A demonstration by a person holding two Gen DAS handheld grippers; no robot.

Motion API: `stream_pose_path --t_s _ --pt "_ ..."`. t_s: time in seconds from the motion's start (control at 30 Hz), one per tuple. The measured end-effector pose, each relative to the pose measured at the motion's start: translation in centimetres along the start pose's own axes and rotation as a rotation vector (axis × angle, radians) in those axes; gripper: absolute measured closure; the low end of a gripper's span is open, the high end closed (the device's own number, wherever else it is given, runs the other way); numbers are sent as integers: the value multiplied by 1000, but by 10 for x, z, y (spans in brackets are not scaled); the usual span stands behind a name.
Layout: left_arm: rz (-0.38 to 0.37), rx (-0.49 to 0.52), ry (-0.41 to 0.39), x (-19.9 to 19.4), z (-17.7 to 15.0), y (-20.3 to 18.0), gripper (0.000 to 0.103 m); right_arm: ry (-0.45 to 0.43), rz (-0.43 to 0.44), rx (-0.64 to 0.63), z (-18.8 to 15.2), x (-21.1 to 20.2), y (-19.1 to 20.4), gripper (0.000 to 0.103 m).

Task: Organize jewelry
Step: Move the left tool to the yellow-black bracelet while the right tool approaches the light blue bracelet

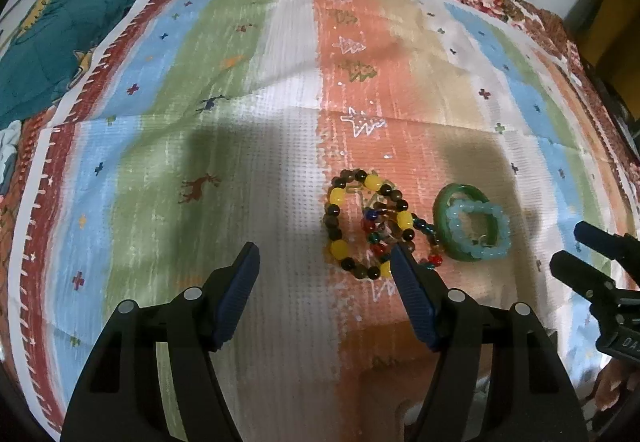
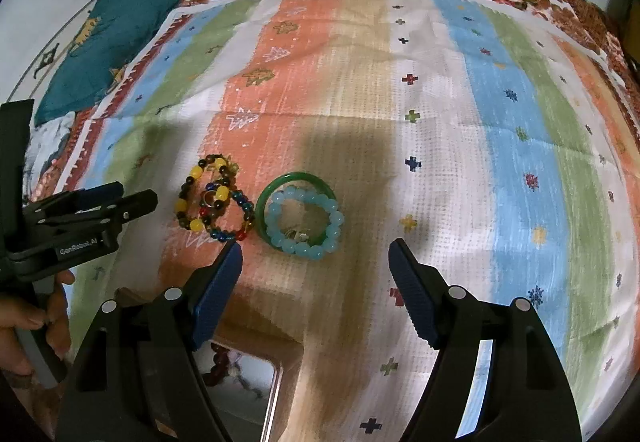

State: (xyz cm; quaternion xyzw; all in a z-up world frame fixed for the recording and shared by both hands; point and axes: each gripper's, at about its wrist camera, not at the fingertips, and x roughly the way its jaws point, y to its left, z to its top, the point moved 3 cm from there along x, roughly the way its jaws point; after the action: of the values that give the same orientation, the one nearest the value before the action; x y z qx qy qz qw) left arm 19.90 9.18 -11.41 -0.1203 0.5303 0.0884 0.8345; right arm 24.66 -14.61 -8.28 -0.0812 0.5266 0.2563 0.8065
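Both claws spread wide, empty — left claw [image 1: 326, 266], right claw [image 2: 316, 262]. Yellow-and-brown bead bracelet [image 1: 362, 222] and green bangle [image 1: 444, 213] lie just beside each other on striped cloth [image 1: 248, 145].

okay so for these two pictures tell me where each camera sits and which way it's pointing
Left wrist: on the left gripper, looking forward and down at the striped mat; its open fingers frame the view, right gripper at right edge.
Right wrist: on the right gripper, same downward angle; open fingers, left gripper and left hand at left.
Shared: yellow-and-brown bead bracelet, green bangle, pale blue bead bracelet.
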Motion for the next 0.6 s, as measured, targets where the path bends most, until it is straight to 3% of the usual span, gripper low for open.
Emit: stream_pose_path --t_s 0.6 --pt "47 30 51 37 10 1 37 64 -45 -8 7 39 -7 27"
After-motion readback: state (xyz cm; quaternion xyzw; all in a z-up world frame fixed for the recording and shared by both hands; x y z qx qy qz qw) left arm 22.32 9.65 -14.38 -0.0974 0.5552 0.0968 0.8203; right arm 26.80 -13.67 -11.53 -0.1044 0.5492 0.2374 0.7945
